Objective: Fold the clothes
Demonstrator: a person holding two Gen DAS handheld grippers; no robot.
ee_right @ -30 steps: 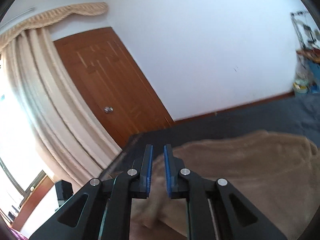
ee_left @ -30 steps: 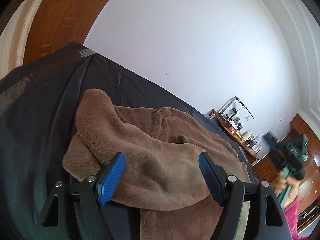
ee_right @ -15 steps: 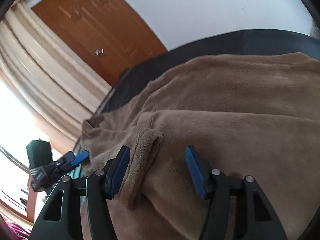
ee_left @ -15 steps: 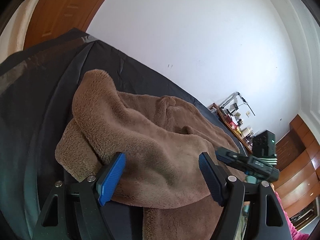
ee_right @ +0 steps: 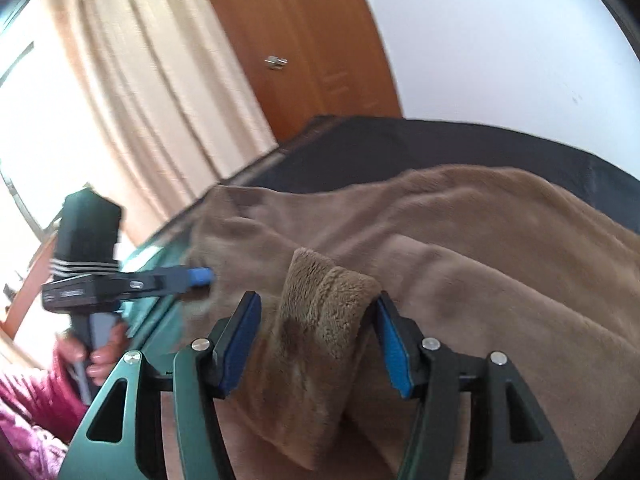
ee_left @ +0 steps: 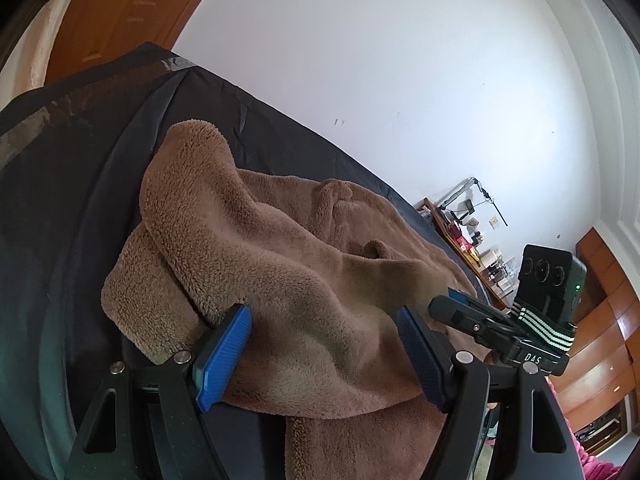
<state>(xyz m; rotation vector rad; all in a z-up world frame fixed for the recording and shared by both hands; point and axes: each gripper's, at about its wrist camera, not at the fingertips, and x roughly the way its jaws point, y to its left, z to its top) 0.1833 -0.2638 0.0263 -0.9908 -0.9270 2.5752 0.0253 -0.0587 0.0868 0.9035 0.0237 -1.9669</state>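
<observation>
A brown fleece garment (ee_left: 280,280) is lying bunched on a desk (ee_left: 80,184) draped in dark cloth, and glossy tape is running along the desk's far edge. Behind the desk a white wall (ee_left: 400,80) is meeting a wooden door (ee_right: 304,40) with a metal knob, and beige curtains (ee_right: 132,80) are hanging beside the door. A cluttered shelf (ee_left: 472,240) is standing against the wall in the far corner, its small items too tiny to make out.

The left claw (ee_left: 324,354) is sitting spread wide, with a rounded fold of the garment lying between its blue pads (ee_left: 224,352). The right claw (ee_right: 316,344) is also spread, straddling a raised fold without squeezing it. In the left view the right claw's body is showing the letters "DAS" (ee_left: 533,358). The right view is blurring, so the other lettering is unreadable. A hand in a magenta sleeve (ee_right: 100,354) is gripping the left claw's handle.
</observation>
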